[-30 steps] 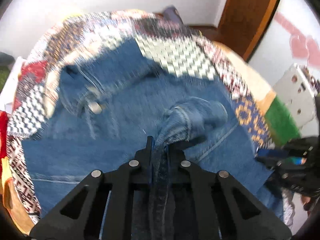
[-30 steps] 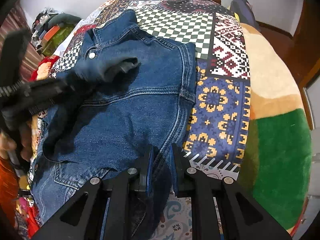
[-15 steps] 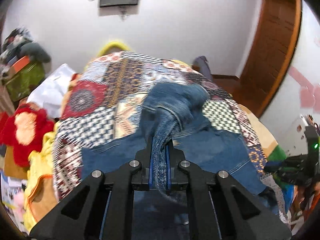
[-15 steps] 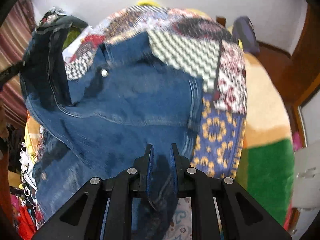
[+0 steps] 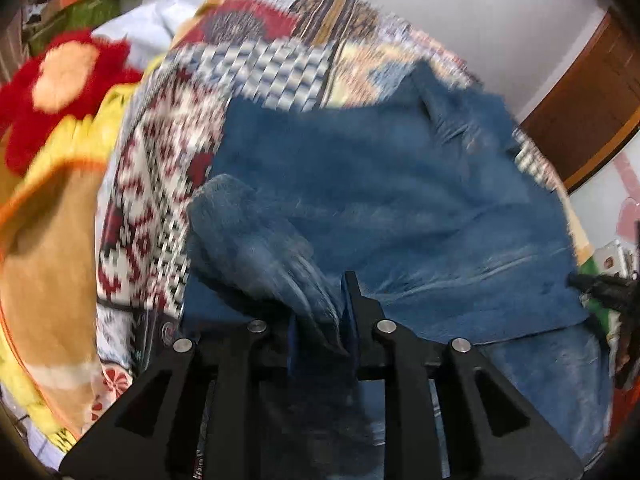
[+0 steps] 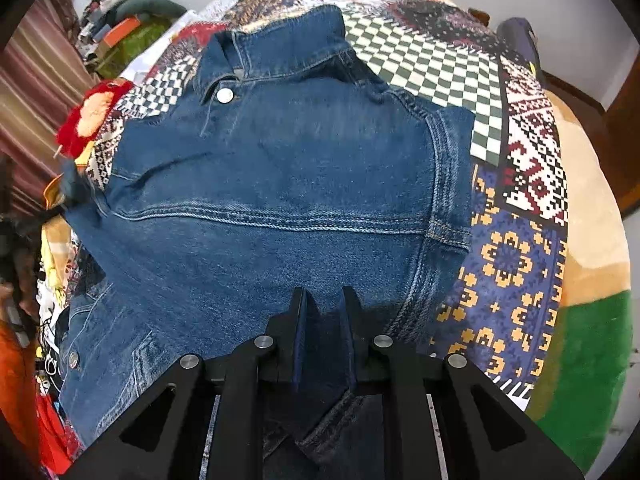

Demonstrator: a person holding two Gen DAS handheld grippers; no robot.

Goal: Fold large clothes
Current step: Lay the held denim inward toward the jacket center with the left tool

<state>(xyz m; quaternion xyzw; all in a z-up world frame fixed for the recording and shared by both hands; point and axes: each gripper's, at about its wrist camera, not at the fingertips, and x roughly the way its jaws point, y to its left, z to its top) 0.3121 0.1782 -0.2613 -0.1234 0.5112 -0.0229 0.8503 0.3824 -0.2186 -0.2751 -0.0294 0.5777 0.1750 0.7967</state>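
A blue denim jacket (image 6: 280, 184) lies back-up on the patchwork bedspread (image 6: 516, 176), collar and metal button (image 6: 225, 95) at the far end. It also shows, blurred, in the left wrist view (image 5: 380, 200). My left gripper (image 5: 320, 320) is shut on a bunched fold of the jacket's denim (image 5: 256, 248) at the jacket's left side. My right gripper (image 6: 324, 320) is shut on the jacket's near edge at the lower right. The right gripper also shows at the far right of the left wrist view (image 5: 600, 284).
A red and orange plush toy (image 5: 60, 80) and a yellow-tan blanket (image 5: 44, 264) lie left of the bed. Piled clothes (image 6: 120, 20) sit at the far left. A wooden door (image 5: 580, 100) stands to the right. A green and tan blanket (image 6: 588, 320) covers the bed's right side.
My left gripper has swung down from high above the bed and carried its denim fold to the jacket's left side. The jacket now lies spread flat, no longer lifted. Right gripper still grips the hem.
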